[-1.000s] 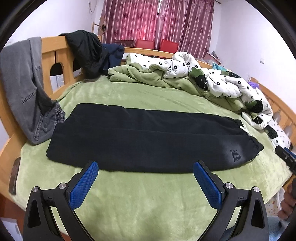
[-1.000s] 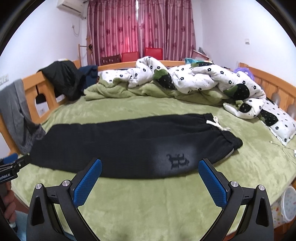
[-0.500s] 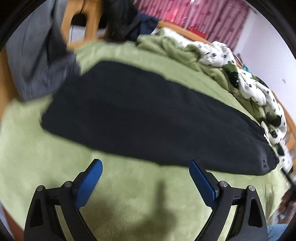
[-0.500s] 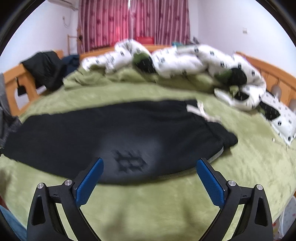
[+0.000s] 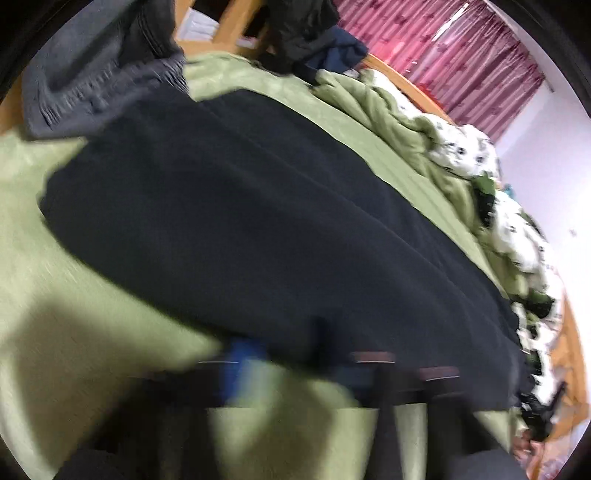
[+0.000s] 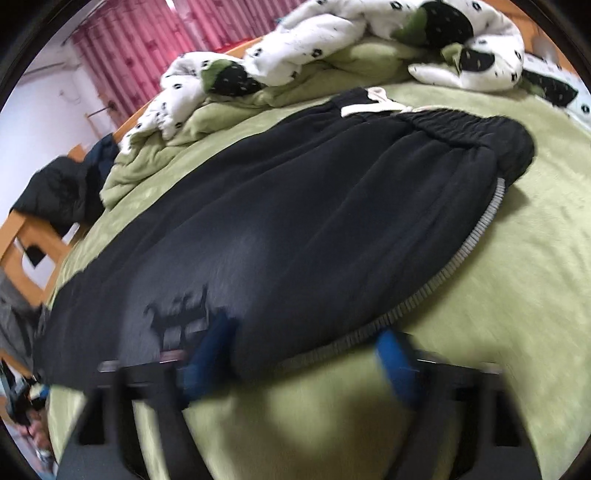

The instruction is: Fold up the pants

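Observation:
Black sweatpants (image 5: 258,221) lie flat and lengthwise on the green bed cover (image 5: 55,277), legs folded onto each other. The right wrist view shows their waistband end (image 6: 461,129) with a white drawstring and a dark logo (image 6: 177,317). My left gripper (image 5: 295,365) is heavily blurred at the pants' near edge by the leg end; its jaws look narrower than before. My right gripper (image 6: 299,354) is open, its blue fingertips (image 6: 395,365) straddling the near hem close to the logo.
A white and green dotted duvet (image 6: 332,55) is bunched along the far side. Grey pants (image 5: 99,66) and dark clothes (image 5: 303,29) hang on the wooden bed frame (image 6: 26,236). Red curtains (image 5: 461,55) hang behind the bed.
Both grippers have dropped and tilted towards the near edge of the pants. The left jaws have drawn closer together. The right jaws stay apart, now at the hem.

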Available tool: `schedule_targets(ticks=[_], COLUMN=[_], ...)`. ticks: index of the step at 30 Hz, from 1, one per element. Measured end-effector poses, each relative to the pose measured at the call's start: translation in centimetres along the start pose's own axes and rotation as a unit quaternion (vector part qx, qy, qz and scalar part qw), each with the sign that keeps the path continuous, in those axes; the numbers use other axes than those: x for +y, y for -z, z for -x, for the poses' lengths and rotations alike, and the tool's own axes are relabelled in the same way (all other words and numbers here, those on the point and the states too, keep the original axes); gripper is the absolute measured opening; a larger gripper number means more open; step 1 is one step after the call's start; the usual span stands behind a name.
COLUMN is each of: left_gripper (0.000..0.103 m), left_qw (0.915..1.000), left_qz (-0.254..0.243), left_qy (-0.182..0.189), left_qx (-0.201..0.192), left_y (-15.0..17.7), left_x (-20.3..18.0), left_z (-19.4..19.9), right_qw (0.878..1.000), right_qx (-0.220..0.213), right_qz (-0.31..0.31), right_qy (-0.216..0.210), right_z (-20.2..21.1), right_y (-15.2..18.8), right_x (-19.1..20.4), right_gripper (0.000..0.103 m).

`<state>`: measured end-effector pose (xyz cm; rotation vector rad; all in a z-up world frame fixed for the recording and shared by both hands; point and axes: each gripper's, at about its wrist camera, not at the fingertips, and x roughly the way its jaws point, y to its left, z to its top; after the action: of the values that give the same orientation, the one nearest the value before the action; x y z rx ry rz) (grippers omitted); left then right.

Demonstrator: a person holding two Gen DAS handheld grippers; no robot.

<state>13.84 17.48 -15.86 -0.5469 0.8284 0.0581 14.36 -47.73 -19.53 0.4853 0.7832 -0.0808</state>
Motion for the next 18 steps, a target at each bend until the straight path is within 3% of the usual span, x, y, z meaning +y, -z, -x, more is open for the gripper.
schedule_targets(ticks=[4,10,15,18], left_gripper=[0.008,0.008,0.008,0.010], left_qw=[0.9994,0.9976,0.9907,0.9843], left_qz=[-0.013,-0.038,-0.090,-0.118], left_qy=[0.018,0.012,-0.032,-0.072], left_qx=[-0.026,-0.056,-0.097,-0.109], left_y=[-1.7,-7.5,-12.6,-14.6], left_x=[-1.3,-4.8,-9.4,-11.3], left_z=[1.8,1.4,-1.5,-5.2], right_qw=[0.997,0.992,0.991,0.992], right_qx=[-0.052,-0.100,-0.113,-0.104], right_qz=[0.051,0.070,0.075,0.075], right_qy=[0.001,-0.021,-0.019,0.000], right_z=[2.2,2.9,0.0,-4.2], right_y=[-2.6,-8.2,-12.7,-15.1], right_x=[3.4,6.3,7.6,8.4], right_gripper=[0.024,0.022,0.022,0.022])
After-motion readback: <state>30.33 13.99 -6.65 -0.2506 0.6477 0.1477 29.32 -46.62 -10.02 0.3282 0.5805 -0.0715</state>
